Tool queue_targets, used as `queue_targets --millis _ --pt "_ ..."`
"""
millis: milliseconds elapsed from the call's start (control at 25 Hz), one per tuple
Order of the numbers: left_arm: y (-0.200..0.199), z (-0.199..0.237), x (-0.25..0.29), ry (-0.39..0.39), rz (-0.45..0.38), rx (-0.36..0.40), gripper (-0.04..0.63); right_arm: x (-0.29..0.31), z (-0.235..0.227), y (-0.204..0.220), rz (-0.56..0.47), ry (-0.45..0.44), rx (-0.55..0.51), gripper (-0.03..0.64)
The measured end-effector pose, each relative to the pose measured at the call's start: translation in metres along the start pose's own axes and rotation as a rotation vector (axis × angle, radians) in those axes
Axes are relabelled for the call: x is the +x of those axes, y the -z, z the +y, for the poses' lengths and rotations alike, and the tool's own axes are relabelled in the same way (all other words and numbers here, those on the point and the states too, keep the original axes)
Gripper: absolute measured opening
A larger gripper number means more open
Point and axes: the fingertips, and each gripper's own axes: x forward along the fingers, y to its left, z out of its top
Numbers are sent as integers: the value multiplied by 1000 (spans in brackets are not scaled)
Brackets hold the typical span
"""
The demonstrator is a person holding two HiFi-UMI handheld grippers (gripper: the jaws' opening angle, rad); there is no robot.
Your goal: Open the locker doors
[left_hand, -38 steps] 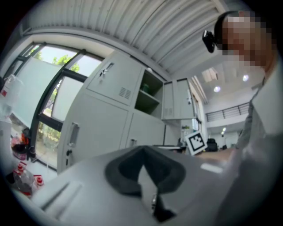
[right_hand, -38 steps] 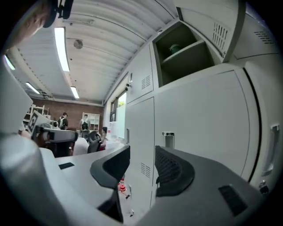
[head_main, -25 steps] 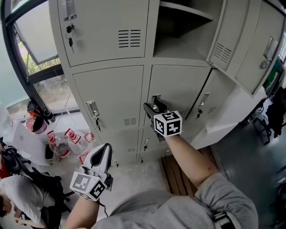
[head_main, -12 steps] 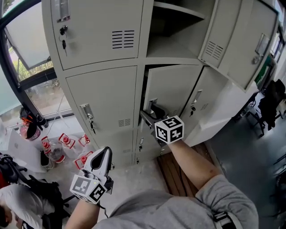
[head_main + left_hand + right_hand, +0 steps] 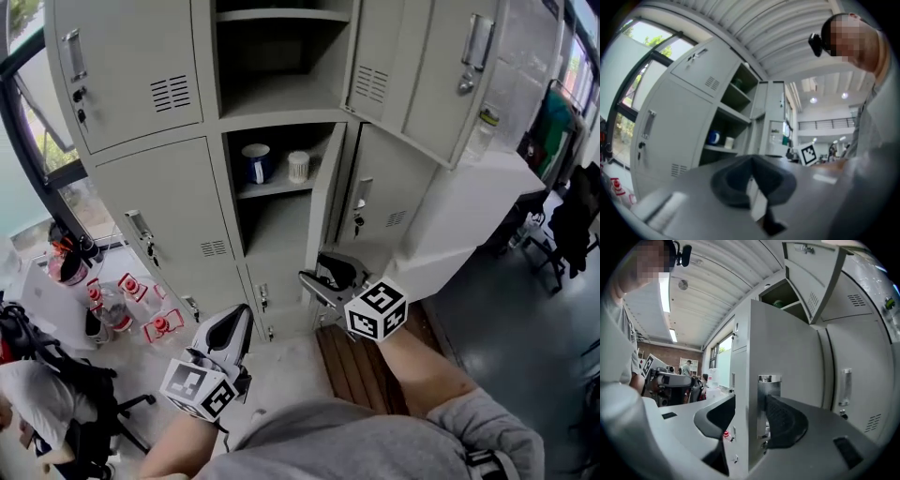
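Note:
The grey locker bank [image 5: 159, 216] fills the head view. Its middle door [image 5: 326, 202] stands swung out, edge-on towards me. My right gripper [image 5: 319, 270] is shut on that door's free edge at the chrome handle plate [image 5: 768, 399], one jaw on each face of the door [image 5: 787, 362]. Inside the open compartment sit a blue mug [image 5: 256, 161] and a white cup [image 5: 298, 166]. My left gripper [image 5: 234, 328] hangs low in front of the lockers, shut and holding nothing [image 5: 751, 161]. The door above [image 5: 403, 66] also hangs open.
Closed doors with handles and keys are at upper left [image 5: 131, 70] and middle left [image 5: 169, 220]. Red-labelled bottles [image 5: 141, 300] stand on the floor by the window. A person [image 5: 37, 403] is at lower left. A wooden slat board [image 5: 352, 361] lies at the locker's foot.
The middle door went from nearly closed to wide open, showing the mug and cup. My right gripper came down and towards me with it. The left gripper stayed low.

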Motion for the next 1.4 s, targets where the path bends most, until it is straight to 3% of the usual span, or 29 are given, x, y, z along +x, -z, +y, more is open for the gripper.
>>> queue_targets --millis 120,360,640,760,880,1000,1160,1400 --pt "14 -53 21 -8 1 -5 5 -55 -32 7 5 3 -18 194" --pt "35 -120 41 -41 15 11 5 -117 -111 16 40 109 -33 141" --pt "26 -137 37 -112 -4 45 5 -132 -140 19 32 131 -19 129" --pt "27 -136 35 -137 -9 47 5 -141 -135 20 20 145 -13 170" --pt "30 -131 34 -165 -17 33 5 -168 -122 35 -19 169 62 181" --pt "41 -121 33 -196 -26 -2 5 -189 -83 67 -24 60 150 163" --pt "66 -117 35 -181 -19 -34 3 -196 -34 95 -14 -91 159 132" --pt "105 -136 41 -103 41 -58 2 -198 -12 98 -8 -165 139 130"
